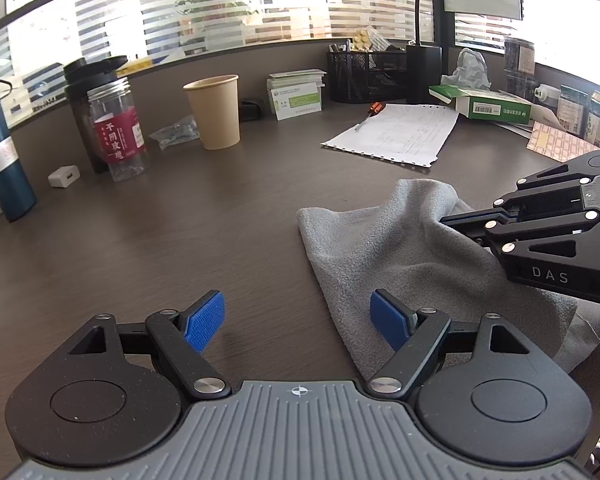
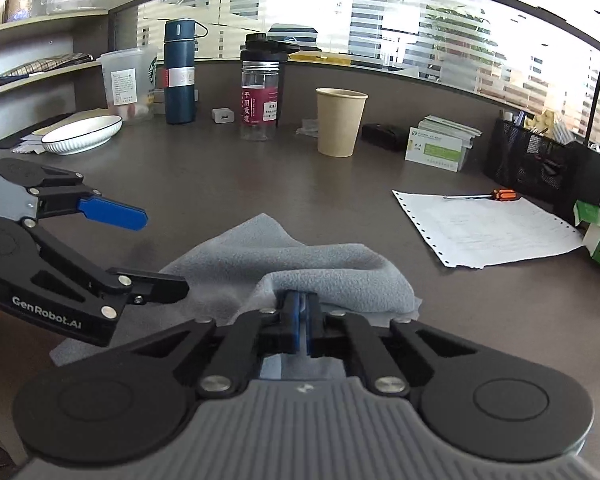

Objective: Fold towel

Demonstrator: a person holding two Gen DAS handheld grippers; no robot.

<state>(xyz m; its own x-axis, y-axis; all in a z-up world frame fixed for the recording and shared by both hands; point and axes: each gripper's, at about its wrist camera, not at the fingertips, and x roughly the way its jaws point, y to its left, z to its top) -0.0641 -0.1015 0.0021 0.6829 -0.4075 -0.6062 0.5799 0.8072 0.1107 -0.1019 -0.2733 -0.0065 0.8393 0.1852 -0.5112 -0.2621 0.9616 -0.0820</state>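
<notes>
A grey fleece towel [image 1: 396, 256] lies rumpled on the dark wood desk [image 1: 220, 232], near its front edge. My left gripper [image 1: 298, 322] is open and empty, its right blue pad over the towel's left edge. My right gripper [image 1: 450, 222] comes in from the right and is shut on a raised fold of the towel. In the right wrist view the towel [image 2: 284, 256] is bunched ahead, and the right gripper [image 2: 300, 308] pinches its near fold between closed blue pads. The open left gripper [image 2: 164, 248] shows at the left, just over the towel's left side.
Behind the towel are a paper cup [image 1: 216, 112], a clear jar with a red label [image 1: 118, 132], a blue flask [image 1: 2, 152], a printed sheet [image 1: 400, 132] with a screwdriver [image 2: 496, 195], boxes, a mesh organiser [image 1: 364, 74] and a white plate [image 2: 82, 134].
</notes>
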